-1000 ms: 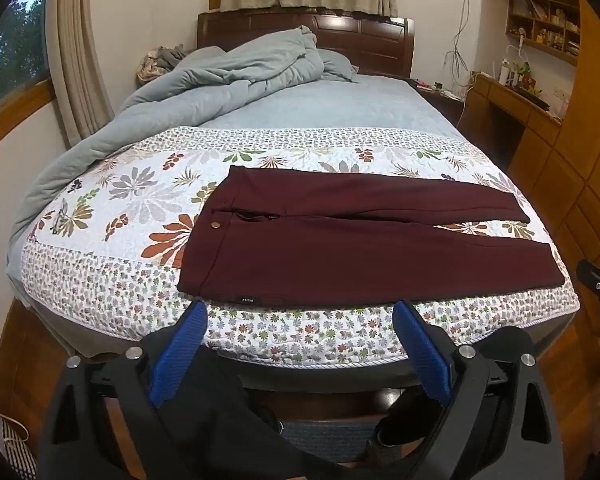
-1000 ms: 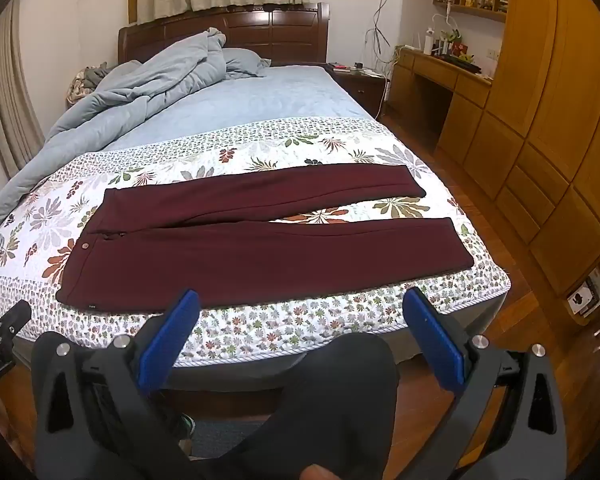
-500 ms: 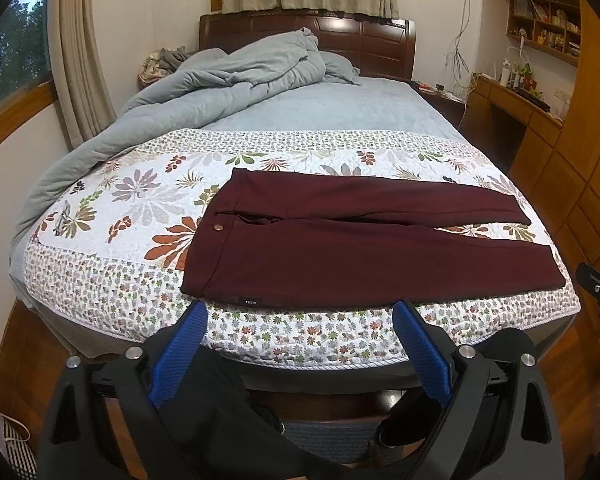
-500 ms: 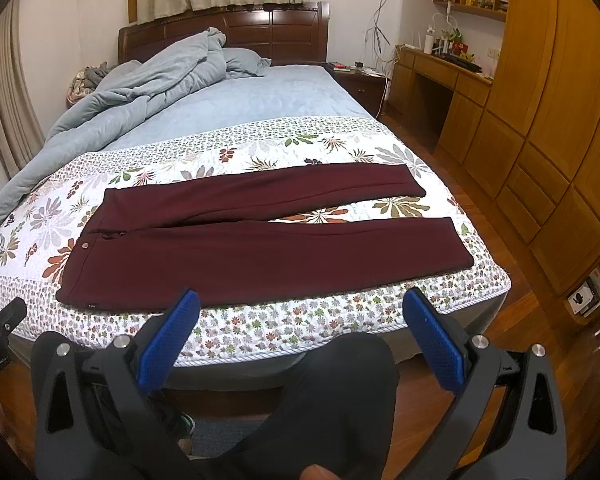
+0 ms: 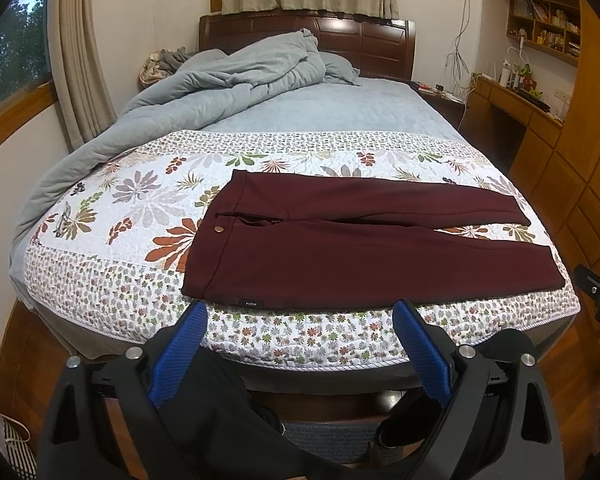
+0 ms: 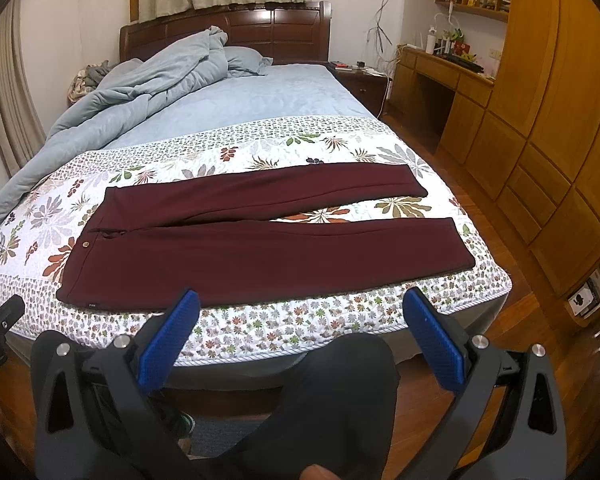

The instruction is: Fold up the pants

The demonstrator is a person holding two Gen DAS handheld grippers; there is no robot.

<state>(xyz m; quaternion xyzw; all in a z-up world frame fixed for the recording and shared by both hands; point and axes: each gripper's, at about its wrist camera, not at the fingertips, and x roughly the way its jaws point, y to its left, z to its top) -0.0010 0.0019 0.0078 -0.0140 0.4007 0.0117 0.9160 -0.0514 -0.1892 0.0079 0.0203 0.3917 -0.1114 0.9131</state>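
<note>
Dark maroon pants (image 5: 352, 248) (image 6: 256, 236) lie flat across the foot of the bed, waist to the left, both legs running right with a narrow gap between them. My left gripper (image 5: 300, 312) is open, its blue pads wide apart, held just short of the bed edge below the waist and near leg. My right gripper (image 6: 300, 300) is open too, hanging before the bed edge below the near leg. Neither touches the cloth.
The floral quilt (image 5: 140, 208) (image 6: 340, 148) covers the bed's foot; a bunched grey-blue duvet (image 5: 228, 84) lies toward the headboard. Wooden cabinets and a desk (image 6: 540, 120) stand to the right. The person's dark-trousered knees (image 6: 340, 384) are under the grippers.
Both views have shifted slightly; the left gripper has edged a little nearer the bed. The pants have not moved and both grippers stay open.
</note>
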